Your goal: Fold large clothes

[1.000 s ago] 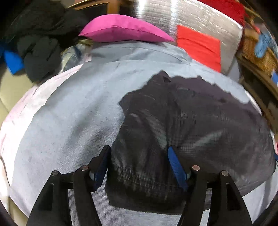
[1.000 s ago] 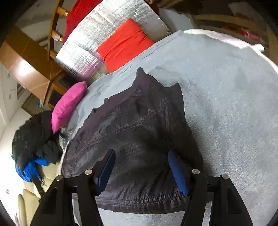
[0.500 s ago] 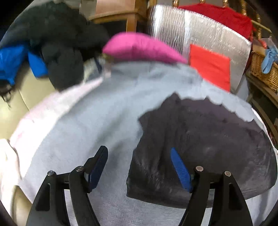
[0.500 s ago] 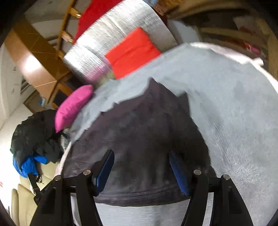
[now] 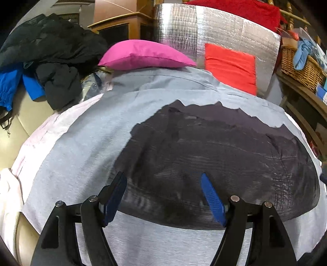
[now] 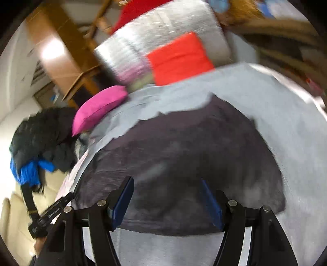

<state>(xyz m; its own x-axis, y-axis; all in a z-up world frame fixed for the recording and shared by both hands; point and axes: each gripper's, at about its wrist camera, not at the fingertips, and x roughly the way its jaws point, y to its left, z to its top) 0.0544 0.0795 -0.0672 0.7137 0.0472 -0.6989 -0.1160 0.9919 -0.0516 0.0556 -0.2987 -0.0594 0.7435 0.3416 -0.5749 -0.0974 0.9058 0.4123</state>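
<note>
Your left tool [image 5: 163, 196] hangs with its blue-padded fingers [image 5: 212, 199] spread wide and nothing between them, poised over the near edge of the dark garment [image 5: 214, 155]. Your right tool [image 6: 166, 201] is likewise spread apart and empty, above the same near hem in its own, motion-blurred view; whether either tool touches the cloth cannot be told.

The dark garment [image 6: 184, 155] lies flat on a light grey sheet [image 5: 81, 147] that covers the bed, its near hem running roughly along the bed's near edge, its ragged far edge falling short of the bed's head. Grey sheet shows on all sides of it.

At the head of the bed, a pink pillow [image 5: 145, 55] rests on the sheet's far edge. Just beside it stands a silver quilted panel [image 5: 204, 26] with a red cushion [image 5: 231, 65] leaning against its front and a red cloth [image 5: 241, 10] draped over its top.

Off the bed's far left corner, a heap of black clothing [image 5: 51, 53] with a blue piece [image 5: 12, 83] sits on a cream seat [image 5: 24, 118]. Off the right edge, a wicker basket [image 5: 300, 69] holds a pale blue cloth [image 5: 302, 53].
</note>
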